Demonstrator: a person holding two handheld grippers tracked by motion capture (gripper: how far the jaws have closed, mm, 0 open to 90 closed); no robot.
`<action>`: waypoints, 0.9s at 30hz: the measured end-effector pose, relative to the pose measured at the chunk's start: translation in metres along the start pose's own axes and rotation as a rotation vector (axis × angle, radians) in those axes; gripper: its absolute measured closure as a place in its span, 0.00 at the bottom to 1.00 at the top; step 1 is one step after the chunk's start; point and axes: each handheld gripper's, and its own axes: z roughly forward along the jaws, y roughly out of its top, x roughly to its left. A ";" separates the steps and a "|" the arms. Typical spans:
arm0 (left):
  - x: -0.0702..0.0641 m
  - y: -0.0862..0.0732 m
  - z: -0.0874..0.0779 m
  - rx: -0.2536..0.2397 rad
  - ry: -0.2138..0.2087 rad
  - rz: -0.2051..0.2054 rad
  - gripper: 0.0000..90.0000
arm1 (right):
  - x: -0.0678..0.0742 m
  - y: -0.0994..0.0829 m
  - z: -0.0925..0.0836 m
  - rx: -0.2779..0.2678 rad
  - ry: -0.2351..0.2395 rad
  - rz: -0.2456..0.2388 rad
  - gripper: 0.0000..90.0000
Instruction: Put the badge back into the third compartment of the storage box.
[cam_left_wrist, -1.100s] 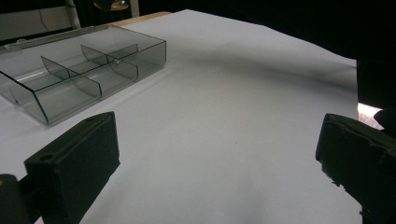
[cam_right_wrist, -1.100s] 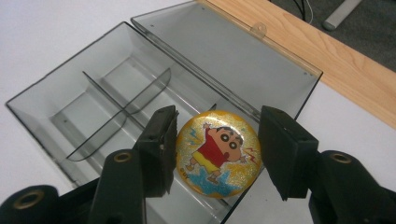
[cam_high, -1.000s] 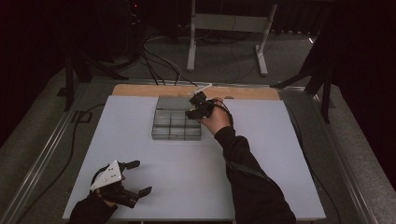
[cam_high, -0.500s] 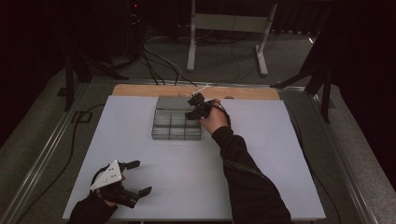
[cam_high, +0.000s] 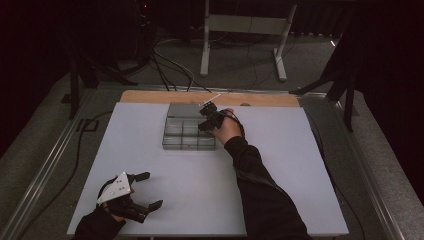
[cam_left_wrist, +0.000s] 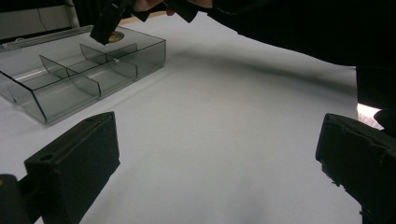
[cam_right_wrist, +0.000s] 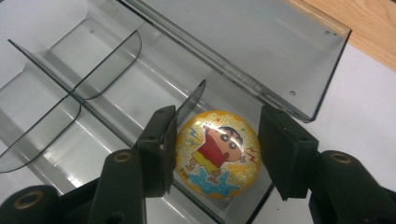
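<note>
White table (cam_high: 280, 200) in a dim room, cables and a metal stand on the dark floor beyond. At the far side, right gripper (cam_high: 206, 119) clamped on a glitter ball (cam_right_wrist: 217, 154) with a cartoon figure on it, one pad pressed to each side. Lowered over the past second, from just above the clear tray (cam_high: 180, 142) to its rim, ball now directly beneath and between the jaws, hanging over the corner compartment nearest the open lid (cam_right_wrist: 261, 51). Upright divider just left of the left jaw, close enough to catch on the way down. Judged from this: placing step nearly done, with only a short final descent and a release left before the ball sits on the compartment floor.

Left gripper (cam_high: 155, 189) resting near the table's front edge, jaws spread wide with nothing between them, tray well ahead of it and off to its left.

Count on the table: one ball, one tray with its hinged lid folded back, two grippers. Other compartments bare as far as visible; exact number of compartments hard to settle from these angles.
</note>
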 end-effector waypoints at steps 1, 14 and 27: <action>0.000 0.000 0.000 -0.003 -0.001 0.000 0.00 | 0.000 0.000 0.001 -0.001 -0.002 -0.002 0.53; 0.000 0.000 0.000 -0.004 -0.003 -0.003 0.00 | 0.006 0.003 -0.010 -0.055 -0.003 -0.033 0.52; 0.000 0.000 0.000 -0.003 -0.002 -0.002 0.00 | 0.004 0.002 -0.016 -0.121 -0.013 -0.068 0.31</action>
